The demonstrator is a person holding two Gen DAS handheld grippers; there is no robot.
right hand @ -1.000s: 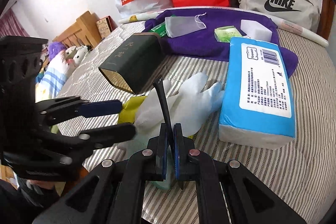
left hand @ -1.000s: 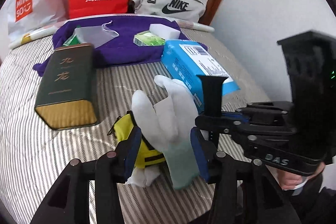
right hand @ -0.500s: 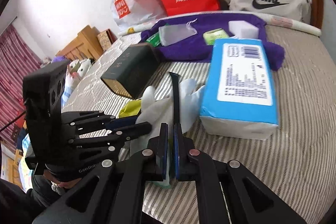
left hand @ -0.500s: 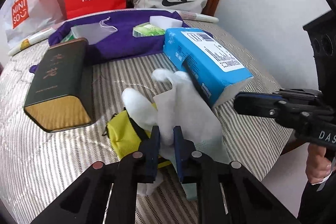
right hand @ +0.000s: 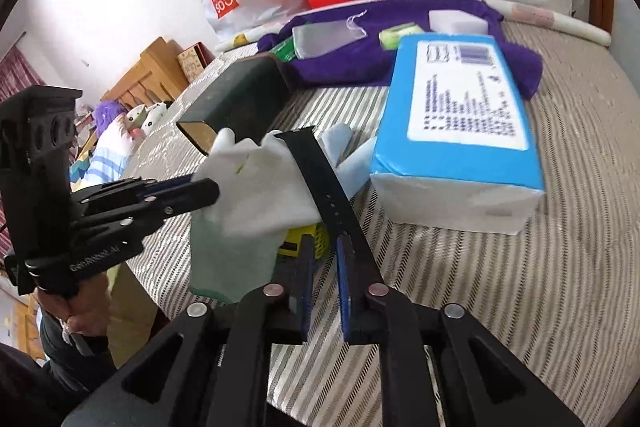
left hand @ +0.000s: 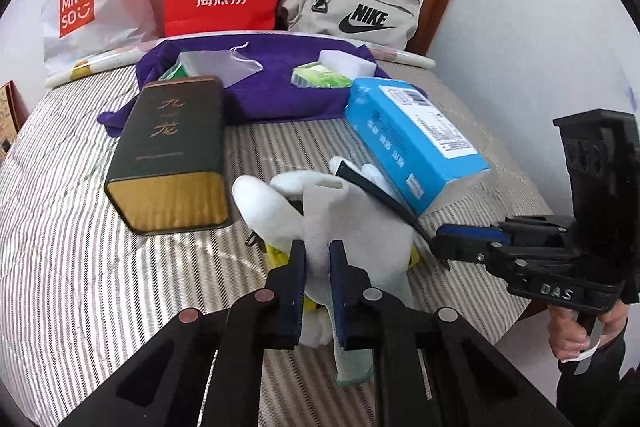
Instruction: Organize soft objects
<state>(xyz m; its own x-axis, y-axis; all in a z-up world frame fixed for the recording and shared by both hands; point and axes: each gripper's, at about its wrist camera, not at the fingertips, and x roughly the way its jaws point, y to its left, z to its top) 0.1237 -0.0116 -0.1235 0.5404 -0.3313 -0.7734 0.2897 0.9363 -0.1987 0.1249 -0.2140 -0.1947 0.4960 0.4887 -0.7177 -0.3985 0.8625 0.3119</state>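
A white glove (left hand: 320, 223) with a pale green cuff is lifted above the striped bed. My left gripper (left hand: 318, 259) is shut on its middle. It also shows in the right wrist view (right hand: 256, 195). A black strap (right hand: 320, 179) lies across the glove; my right gripper (right hand: 324, 255) is shut on the strap's lower end. The strap also shows in the left wrist view (left hand: 380, 199). A yellow soft item (right hand: 304, 243) lies under the glove.
A blue tissue pack (left hand: 412, 143) lies right of the glove, a dark green tin (left hand: 172, 147) left of it. A purple cloth (left hand: 272, 83) with small packets lies behind. Red, white and Nike bags stand at the back wall.
My left gripper closed on the glove and lifted it. My right gripper stayed shut on the strap, which now lies tilted across the glove.
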